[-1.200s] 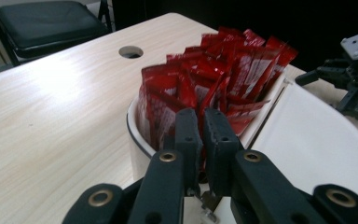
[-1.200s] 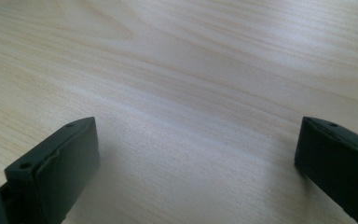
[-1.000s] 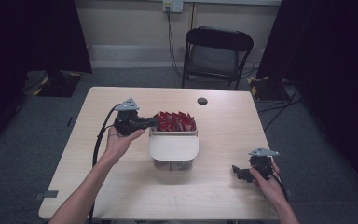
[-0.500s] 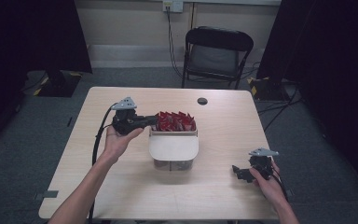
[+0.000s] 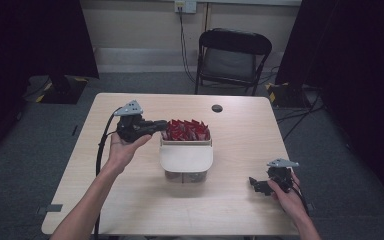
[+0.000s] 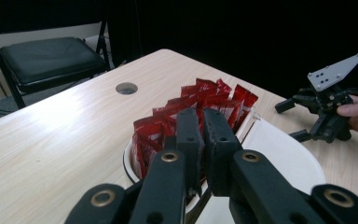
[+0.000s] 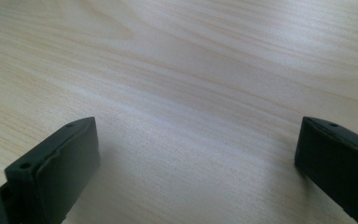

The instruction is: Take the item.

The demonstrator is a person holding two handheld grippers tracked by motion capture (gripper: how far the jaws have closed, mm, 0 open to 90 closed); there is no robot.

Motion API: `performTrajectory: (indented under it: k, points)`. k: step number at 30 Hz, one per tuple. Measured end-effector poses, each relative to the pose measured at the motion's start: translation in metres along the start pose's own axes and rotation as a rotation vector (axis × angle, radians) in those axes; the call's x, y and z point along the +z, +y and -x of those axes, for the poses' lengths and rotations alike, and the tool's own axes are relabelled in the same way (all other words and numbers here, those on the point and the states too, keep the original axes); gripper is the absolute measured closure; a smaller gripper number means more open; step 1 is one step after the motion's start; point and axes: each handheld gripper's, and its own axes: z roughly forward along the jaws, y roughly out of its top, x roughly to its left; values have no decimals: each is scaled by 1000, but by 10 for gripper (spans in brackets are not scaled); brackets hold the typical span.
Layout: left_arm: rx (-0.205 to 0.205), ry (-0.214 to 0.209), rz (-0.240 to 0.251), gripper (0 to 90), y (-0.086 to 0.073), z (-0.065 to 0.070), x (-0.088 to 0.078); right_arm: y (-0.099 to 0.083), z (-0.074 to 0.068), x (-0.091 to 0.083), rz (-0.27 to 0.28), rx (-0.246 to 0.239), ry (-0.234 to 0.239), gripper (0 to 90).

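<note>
Left gripper is hovering at the left rim of the white container mid-table, jaws pinched nearly together with their tips right at the red packets standing packed in the container's far half; in the left gripper view the tips are sitting against the nearest packets, but whether one is actually being pinched is not clear. Right gripper is resting near the table's front right edge, well apart from the container, jaws spread wide over bare wood with nothing between them.
</note>
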Motion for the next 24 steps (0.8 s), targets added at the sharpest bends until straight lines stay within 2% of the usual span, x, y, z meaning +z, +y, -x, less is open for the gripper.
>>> performTrajectory:
  k: [24]
  points:
    - [3,-4,45,862,8,3,-12,0,0,0,0,0,0,0]
